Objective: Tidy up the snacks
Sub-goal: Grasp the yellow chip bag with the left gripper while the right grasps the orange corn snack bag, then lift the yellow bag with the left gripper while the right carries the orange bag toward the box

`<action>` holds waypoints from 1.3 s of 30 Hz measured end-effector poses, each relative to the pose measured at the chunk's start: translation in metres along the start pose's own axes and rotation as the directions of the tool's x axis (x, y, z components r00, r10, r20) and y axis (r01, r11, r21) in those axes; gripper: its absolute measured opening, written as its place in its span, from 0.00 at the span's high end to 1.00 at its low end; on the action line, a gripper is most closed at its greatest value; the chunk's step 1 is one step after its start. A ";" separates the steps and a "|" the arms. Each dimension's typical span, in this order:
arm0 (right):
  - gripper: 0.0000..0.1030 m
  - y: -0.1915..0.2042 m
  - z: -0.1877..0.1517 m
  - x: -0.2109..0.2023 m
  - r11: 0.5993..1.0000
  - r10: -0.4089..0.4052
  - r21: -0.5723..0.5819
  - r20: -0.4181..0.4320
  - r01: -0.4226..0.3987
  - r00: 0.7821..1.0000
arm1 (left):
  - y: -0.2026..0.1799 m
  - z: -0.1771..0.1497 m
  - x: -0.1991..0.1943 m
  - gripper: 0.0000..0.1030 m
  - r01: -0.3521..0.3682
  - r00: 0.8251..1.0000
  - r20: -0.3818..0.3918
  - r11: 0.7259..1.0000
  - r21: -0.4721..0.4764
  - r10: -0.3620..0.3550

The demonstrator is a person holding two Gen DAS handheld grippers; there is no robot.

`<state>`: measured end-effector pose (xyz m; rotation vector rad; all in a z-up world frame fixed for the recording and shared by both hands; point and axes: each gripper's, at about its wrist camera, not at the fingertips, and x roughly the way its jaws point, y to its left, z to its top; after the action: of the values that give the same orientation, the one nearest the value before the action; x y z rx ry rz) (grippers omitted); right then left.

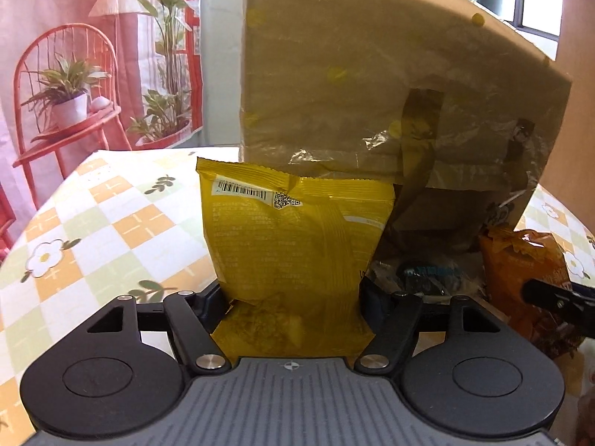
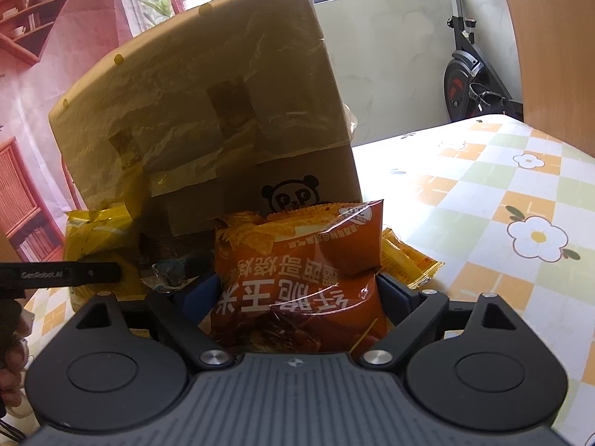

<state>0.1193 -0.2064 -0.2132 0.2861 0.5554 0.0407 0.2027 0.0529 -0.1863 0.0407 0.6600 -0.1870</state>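
Observation:
A yellow snack bag stands upright between the fingers of my left gripper, barcode side toward the camera, and both pads press its sides. My right gripper is shut on an orange-red chip bag that fills its jaws. Both bags sit just in front of a taped cardboard box with a panda logo. The left wrist view shows the orange bag at the right with one right finger across it. In the right wrist view the yellow bag and a left finger show at the left.
A dark crinkled wrapper lies between the two bags at the foot of the box. Another yellow packet lies behind the orange bag. A checked flower tablecloth covers the table. An exercise bike stands beyond it.

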 end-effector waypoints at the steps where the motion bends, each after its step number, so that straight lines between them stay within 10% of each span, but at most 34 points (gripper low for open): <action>1: 0.12 0.000 0.000 0.000 1.000 0.001 0.000 -0.001 -0.001 1.000 | -0.001 -0.001 -0.005 0.29 -0.006 1.000 0.005 1.000 0.001 0.006; 39: 0.35 -0.001 0.027 -0.057 0.998 -0.043 0.054 0.099 0.038 0.994 | 0.005 -0.007 -0.077 0.29 0.056 0.989 0.139 0.993 -0.100 -0.042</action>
<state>0.0846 -0.2210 -0.1622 0.3264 0.4632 -0.0271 0.1398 0.0705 -0.1448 -0.0877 0.5329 -0.2010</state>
